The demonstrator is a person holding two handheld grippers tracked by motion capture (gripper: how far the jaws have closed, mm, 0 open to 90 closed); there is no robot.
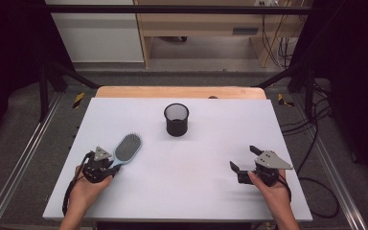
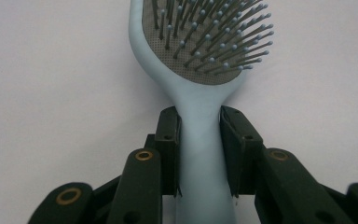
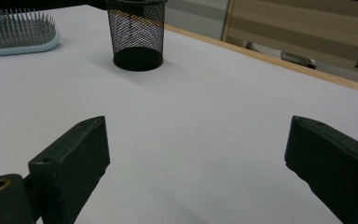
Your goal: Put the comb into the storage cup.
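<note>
A light blue hairbrush (image 1: 127,147) lies bristles up on the white tabletop (image 1: 196,191), at the left. My left gripper (image 1: 112,165) is at its handle end. In the left gripper view the two black pads (image 2: 168,140) press on either side of the blue handle (image 2: 200,158), so my left gripper (image 2: 199,116) is shut on it. My right gripper (image 1: 243,157) rests at the right of the table, open wide with nothing between its jaws (image 3: 198,135). From there the brush head (image 3: 18,32) lies far off to the left.
A black mesh pen cup (image 1: 176,120) stands upright in the far middle of the table, also seen in the right gripper view (image 3: 136,37). A wooden strip (image 1: 179,92) runs along the far edge. Cables (image 1: 316,139) lie on the floor to the right.
</note>
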